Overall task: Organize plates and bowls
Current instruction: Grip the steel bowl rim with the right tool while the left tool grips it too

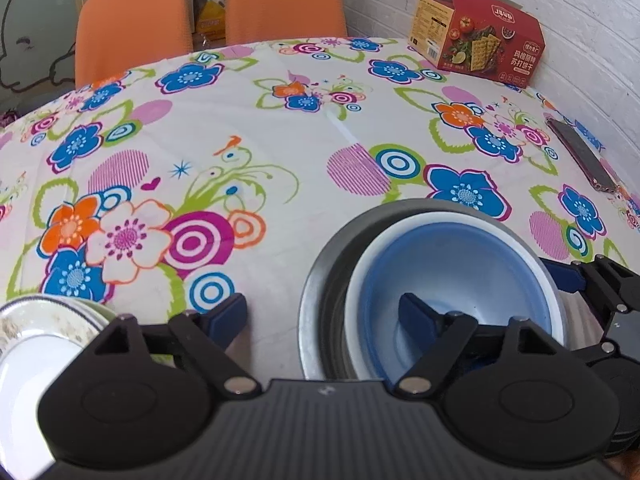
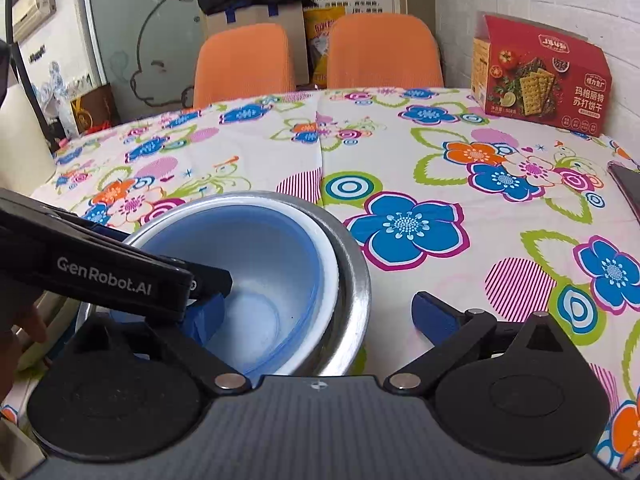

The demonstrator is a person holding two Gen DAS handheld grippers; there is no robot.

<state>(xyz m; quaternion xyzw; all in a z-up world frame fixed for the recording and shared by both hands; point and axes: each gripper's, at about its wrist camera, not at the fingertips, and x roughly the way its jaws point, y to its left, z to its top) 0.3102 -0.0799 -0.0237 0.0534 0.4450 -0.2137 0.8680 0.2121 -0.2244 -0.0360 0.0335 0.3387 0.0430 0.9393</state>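
We see a cream tablecloth [image 1: 280, 128] printed with blue, orange, magenta and lime flowers and rings. Near its front edge a pale blue bowl [image 1: 460, 264] with a white rim sits in a grey metal bowl [image 1: 320, 280]. At the front left corner, a white plate [image 1: 36, 320] carries a dark-lined rim. A red cracker box [image 1: 480, 40] stands at the far right corner, before two orange chairs [image 1: 132, 20].

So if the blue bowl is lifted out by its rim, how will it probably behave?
The blue bowl looks like thin plastic, so it is probably light and its wall may flex slightly when pinched. It sits nested in the metal bowl, off-centre, so it could drag or tilt that one a little. Its smooth surface may slip between the pads.
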